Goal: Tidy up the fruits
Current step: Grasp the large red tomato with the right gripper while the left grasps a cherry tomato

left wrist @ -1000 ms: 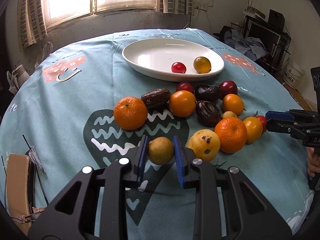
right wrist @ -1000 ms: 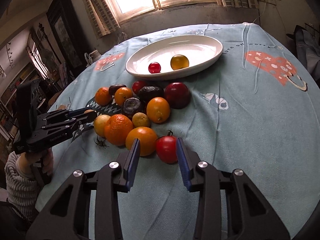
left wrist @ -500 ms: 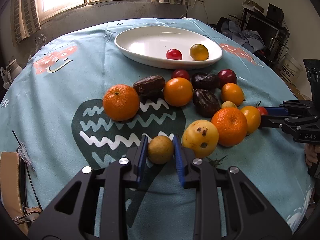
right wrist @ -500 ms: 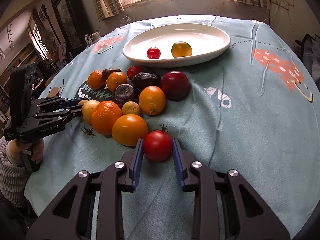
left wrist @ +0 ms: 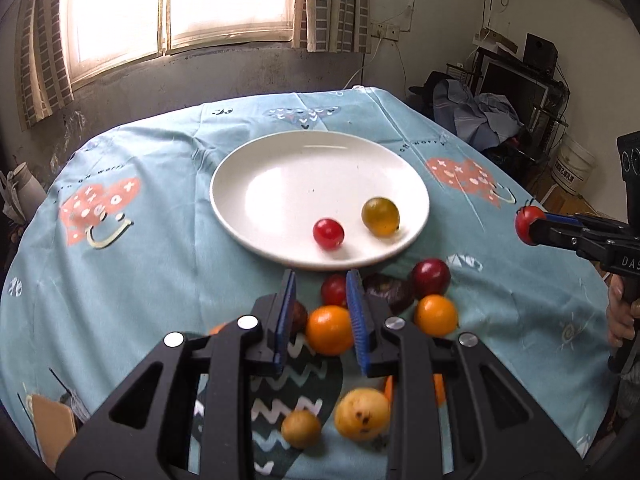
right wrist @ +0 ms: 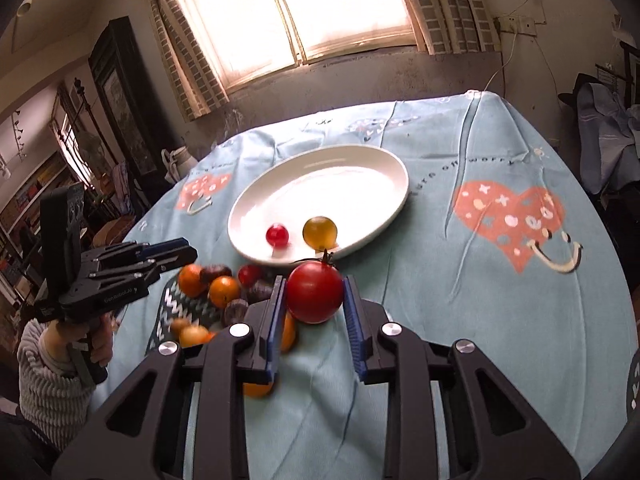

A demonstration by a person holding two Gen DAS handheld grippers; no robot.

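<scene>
A bright window (left wrist: 180, 4) with striped curtains (left wrist: 336, 4) floods the room with daylight above a grey, stained wall (left wrist: 240, 76). The round worktop wears a light blue tablecloth (left wrist: 140, 248) printed with coral hearts. To one side a dark desk (left wrist: 516, 80) carries electronics, with clothes (left wrist: 476, 116) heaped beside it and a white bucket (left wrist: 574, 168) on the floor. Opposite stands a tall dark cabinet (right wrist: 120, 96).

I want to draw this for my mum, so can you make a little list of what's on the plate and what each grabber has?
plate: white, holds a small red tomato and a yellow-green tomato
right gripper: shut on a big red tomato, held above the tablecloth
left gripper: nothing between its pads
fruit pile: on the tablecloth, just before the plate
</scene>
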